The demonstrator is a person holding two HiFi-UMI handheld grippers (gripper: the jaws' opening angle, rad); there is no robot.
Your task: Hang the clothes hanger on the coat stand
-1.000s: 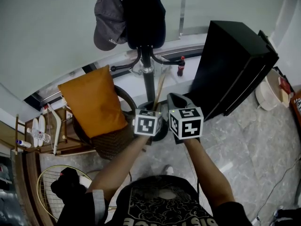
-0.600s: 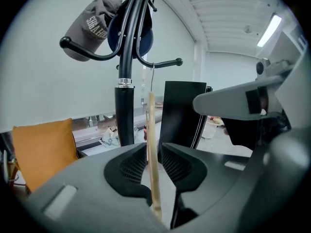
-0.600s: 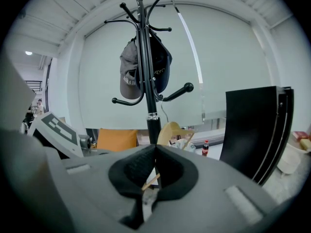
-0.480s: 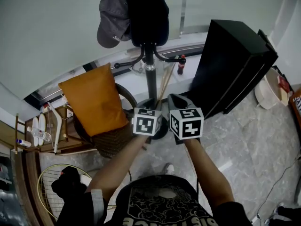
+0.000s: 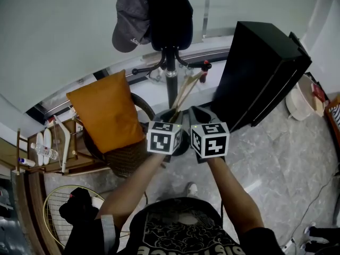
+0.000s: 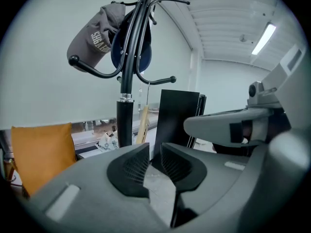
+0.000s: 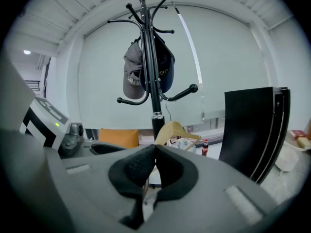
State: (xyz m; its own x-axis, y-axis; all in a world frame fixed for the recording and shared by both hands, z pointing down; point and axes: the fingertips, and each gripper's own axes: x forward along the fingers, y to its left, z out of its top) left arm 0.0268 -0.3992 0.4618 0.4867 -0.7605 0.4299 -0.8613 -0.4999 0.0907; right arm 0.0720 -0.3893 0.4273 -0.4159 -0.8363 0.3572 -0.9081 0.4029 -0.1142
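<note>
The black coat stand (image 5: 170, 84) rises straight ahead, with a grey cap (image 5: 130, 17) and a dark cap (image 5: 170, 12) on its upper hooks. Its lower curved arms (image 7: 183, 92) are bare. A wooden clothes hanger (image 5: 187, 91) slants up beside the pole. My right gripper (image 7: 155, 155) is shut on the hanger's metal hook, so the wooden shoulder (image 7: 175, 130) shows just past the jaws. My left gripper (image 6: 154, 158) is close at its left, slightly open with nothing between the pads. The hanger (image 6: 142, 125) appears there as a pale strip right of the pole (image 6: 125, 120).
An orange cushion (image 5: 106, 110) leans in a wicker chair (image 5: 125, 161) left of the stand. A tall black cabinet (image 5: 260, 73) stands right of it. A cola bottle (image 5: 204, 72) sits on the sill. A shoe rack (image 5: 45, 150) and a racket (image 5: 58, 211) are at lower left.
The hanger has risen and tipped toward the stand's lower arms. Both grippers stay side by side; the left one has shifted slightly leftward.
</note>
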